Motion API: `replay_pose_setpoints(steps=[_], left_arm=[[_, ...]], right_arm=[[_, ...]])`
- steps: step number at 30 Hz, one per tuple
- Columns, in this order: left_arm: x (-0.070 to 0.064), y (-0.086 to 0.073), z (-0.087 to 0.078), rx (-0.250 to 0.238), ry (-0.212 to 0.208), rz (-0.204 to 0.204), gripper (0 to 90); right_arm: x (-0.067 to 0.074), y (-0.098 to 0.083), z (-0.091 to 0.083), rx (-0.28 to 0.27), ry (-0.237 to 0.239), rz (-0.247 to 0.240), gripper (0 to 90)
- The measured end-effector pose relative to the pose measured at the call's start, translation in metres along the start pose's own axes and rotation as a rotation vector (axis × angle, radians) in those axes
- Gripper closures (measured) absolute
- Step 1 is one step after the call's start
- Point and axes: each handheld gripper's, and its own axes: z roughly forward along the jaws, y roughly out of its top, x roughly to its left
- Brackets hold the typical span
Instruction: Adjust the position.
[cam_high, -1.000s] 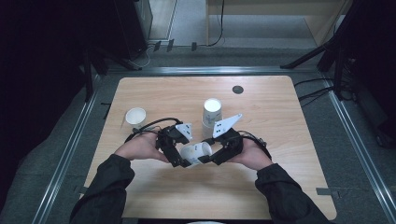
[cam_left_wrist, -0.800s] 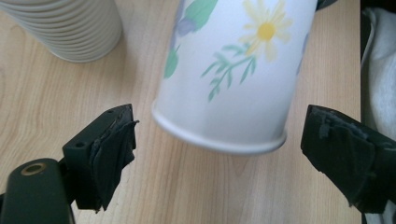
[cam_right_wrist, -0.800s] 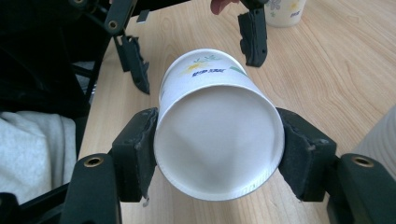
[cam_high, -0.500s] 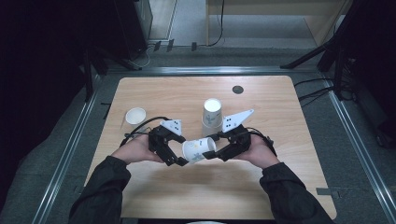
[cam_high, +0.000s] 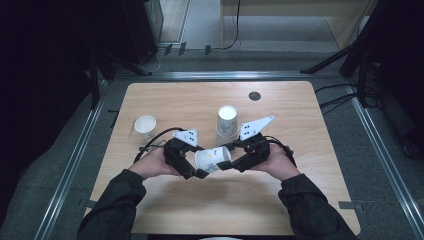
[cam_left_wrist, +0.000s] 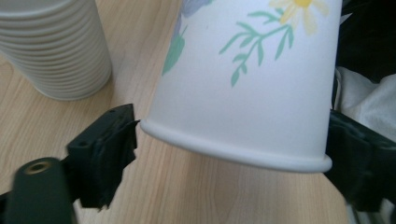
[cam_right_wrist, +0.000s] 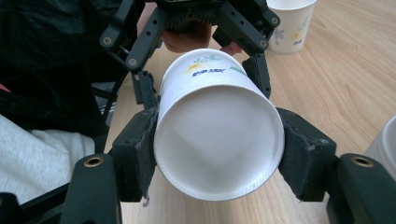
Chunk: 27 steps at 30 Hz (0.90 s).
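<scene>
white flowered paper cup (cam_high: 212, 159) – lay level above the table between both hands | right gripper (cam_right_wrist: 217, 156) clenched its base end | left gripper (cam_left_wrist: 233, 158) jaws closing round the rim, gap at one pad

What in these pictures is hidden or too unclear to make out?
- Left gripper view: top of the cup stack cut off by the frame edge, so its height is unknown.
- High view: print on the held cup too small to read.
- Right gripper view: lone cup cropped at the top edge.
</scene>
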Motion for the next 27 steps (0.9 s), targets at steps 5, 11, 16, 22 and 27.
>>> replay_pose_setpoints(steps=[5,11,16,22,27], left_arm=[[0.0014,-0.0004,0.0011,-0.011,-0.010,0.006,14.7],[0.0014,-0.0008,0.0009,-0.008,-0.020,0.021,21.6],[0.0018,-0.0009,-0.0009,-0.014,-0.018,0.020,23.1],[0.0016,-0.0006,-0.0023,-0.023,-0.020,0.018,23.6],[0.0020,-0.0006,-0.0031,-0.025,-0.018,0.018,23.7]], right_arm=[[-0.0002,0.0001,0.0019,-0.001,-0.001,0.002,35.9],[-0.0005,0.0001,0.0028,0.008,-0.003,0.004,36.0],[-0.0004,0.0001,0.0031,0.011,-0.003,0.011,36.0],[-0.0006,0.0009,0.0023,0.000,0.000,0.012,35.7],[-0.0009,0.0009,0.0020,-0.006,0.003,0.012,32.2]])
